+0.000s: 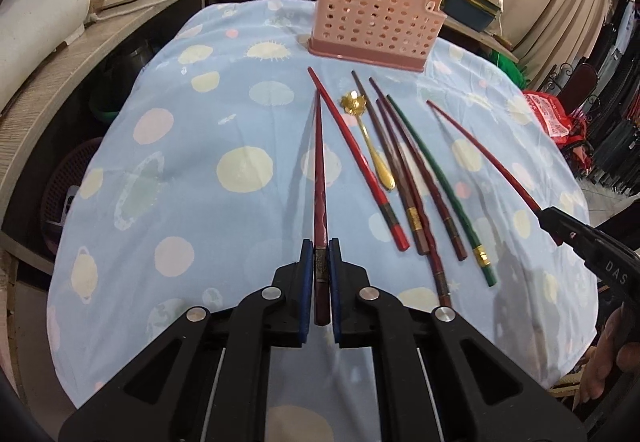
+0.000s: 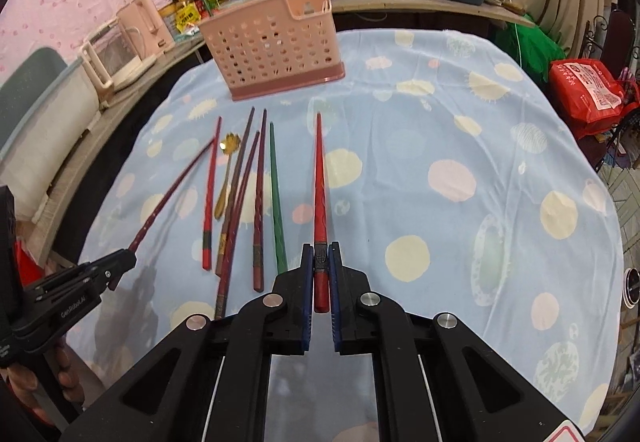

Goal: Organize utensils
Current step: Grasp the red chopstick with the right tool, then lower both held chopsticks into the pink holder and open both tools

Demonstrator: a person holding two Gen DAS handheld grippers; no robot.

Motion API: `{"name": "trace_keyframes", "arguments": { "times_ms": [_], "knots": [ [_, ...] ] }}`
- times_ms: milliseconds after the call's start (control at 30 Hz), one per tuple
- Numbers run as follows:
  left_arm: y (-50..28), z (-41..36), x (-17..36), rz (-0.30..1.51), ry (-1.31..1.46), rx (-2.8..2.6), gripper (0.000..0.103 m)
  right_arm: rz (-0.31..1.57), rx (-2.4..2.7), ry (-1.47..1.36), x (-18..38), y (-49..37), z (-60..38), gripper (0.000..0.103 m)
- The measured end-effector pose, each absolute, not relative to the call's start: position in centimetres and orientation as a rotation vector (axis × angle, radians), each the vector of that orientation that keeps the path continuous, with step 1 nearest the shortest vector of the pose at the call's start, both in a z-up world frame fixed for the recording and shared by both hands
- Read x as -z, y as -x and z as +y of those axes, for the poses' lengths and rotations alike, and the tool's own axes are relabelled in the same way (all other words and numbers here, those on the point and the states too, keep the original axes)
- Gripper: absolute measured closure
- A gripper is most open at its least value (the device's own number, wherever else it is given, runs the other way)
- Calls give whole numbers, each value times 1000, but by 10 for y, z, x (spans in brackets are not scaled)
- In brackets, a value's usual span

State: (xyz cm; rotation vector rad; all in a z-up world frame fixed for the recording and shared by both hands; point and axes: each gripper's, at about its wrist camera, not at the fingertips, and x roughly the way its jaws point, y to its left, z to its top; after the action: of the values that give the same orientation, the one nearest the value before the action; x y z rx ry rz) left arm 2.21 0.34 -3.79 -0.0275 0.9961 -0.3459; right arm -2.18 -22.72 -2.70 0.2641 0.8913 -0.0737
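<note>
Gripping one chopstick each: left claw pinching a dark red chopstick, right claw pinching a bright red chopstick. Remaining chopsticks and gold spoon lying on the worktop before the pink holder.

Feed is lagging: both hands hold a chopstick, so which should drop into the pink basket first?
Probably the left gripper: its dark red chopstick points almost straight at the pink basket; the right gripper points right of it.

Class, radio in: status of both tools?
Left tool shut on dark red chopstick. Right tool shut on bright red chopstick. Pink holder unobstructed.
</note>
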Motion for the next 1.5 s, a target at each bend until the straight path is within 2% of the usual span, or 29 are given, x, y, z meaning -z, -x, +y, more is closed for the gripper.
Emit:
{"name": "trace_keyframes", "arguments": {
  "times_ms": [433, 867, 1067, 1500],
  "knots": [
    [-27, 8, -45, 824, 58, 363, 96, 699, 70, -293, -48, 13, -247, 96],
    [-85, 3, -124, 627, 49, 330, 96, 577, 59, -285, -100, -24, -261, 96],
    [-111, -1, -150, 572, 59, 337, 96, 517, 53, -295, -127, -52, -270, 96],
    [-186, -38, -245, 348, 80, 360, 96, 312, 30, -357, -217, -144, -290, 96]
  ]
}}
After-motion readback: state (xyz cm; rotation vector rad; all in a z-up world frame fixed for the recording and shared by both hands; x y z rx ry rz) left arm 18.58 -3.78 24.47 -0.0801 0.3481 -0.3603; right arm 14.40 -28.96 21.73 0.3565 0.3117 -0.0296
